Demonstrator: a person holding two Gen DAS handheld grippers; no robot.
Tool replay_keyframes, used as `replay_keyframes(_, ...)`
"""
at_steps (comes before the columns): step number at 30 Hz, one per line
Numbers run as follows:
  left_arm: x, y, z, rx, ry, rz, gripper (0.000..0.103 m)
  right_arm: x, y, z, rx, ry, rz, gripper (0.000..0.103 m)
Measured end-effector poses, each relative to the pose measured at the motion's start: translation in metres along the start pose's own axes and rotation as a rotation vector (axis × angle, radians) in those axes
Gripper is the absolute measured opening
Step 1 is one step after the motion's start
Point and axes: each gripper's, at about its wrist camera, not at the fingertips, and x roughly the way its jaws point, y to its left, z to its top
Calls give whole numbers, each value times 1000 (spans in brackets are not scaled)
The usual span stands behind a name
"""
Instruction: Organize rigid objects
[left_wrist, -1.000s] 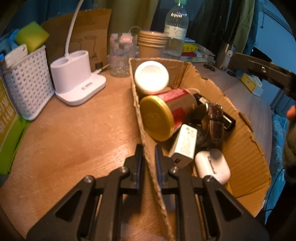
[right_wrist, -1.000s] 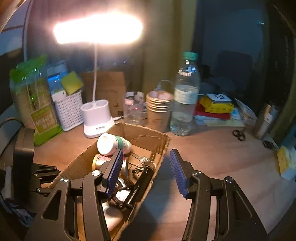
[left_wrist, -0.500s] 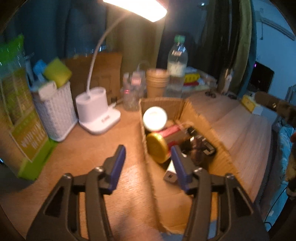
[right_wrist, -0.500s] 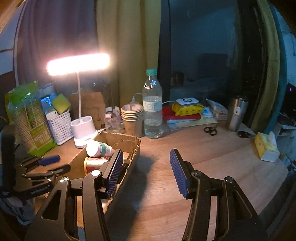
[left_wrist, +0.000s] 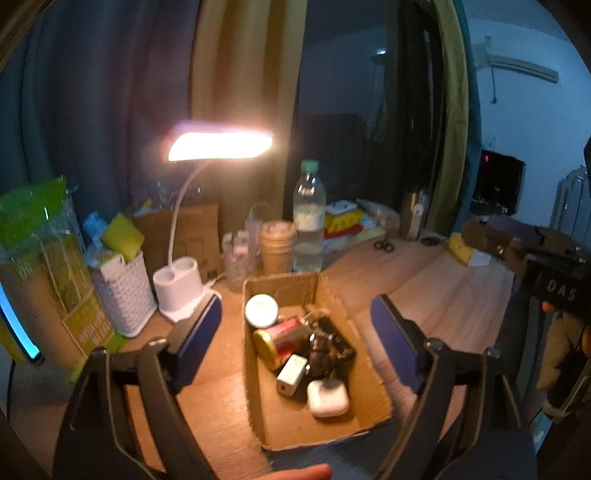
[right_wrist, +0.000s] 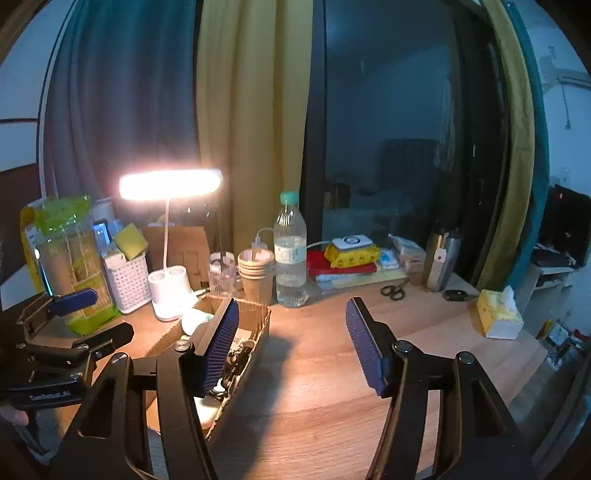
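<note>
Judging by how things lie, the sorting looks close to finished: the small rigid items sit together inside the cardboard box (left_wrist: 334, 417) on the wooden tabletop (left_wrist: 424, 280), and both tools hang above it with nothing in them. The left gripper (left_wrist: 295, 328) has its fingers (left_wrist: 195, 332) spread wide on either side of the box and opening further, clear of the cardboard, with nothing pressed by the pads. The right gripper (right_wrist: 290, 345) stands to the box's right, over bare wood, its fingers (right_wrist: 221, 339) also opening and empty.

To close the step well, I would lift both tools straight away from the box so no pad catches its torn, flimsy rim and drags it, then check for loose items beside the box.

Inside the box, the far end holds a white round-lidded jar (left_wrist: 261, 311); nearer lies a red tin (left_wrist: 280, 341) on its side, gold lid showing, smooth and prone to roll. Nearer still are a white boxy charger (left_wrist: 291, 374), a glossy rounded earbud case (left_wrist: 328, 398), and a dark tangle I cannot make out. Behind the box stand stacked paper cups (left_wrist: 277, 247) and a clear water bottle (left_wrist: 309, 218).
</note>
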Motion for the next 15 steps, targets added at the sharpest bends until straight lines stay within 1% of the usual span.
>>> replay_keyframes(7,-24,-13,16,12,-47,12,92,-28,-1,7,4,-55,-18,64)
replay_keyframes(15,-56,-23,33,20,-122,17,93,-63,1,16,3,-122,-49,64)
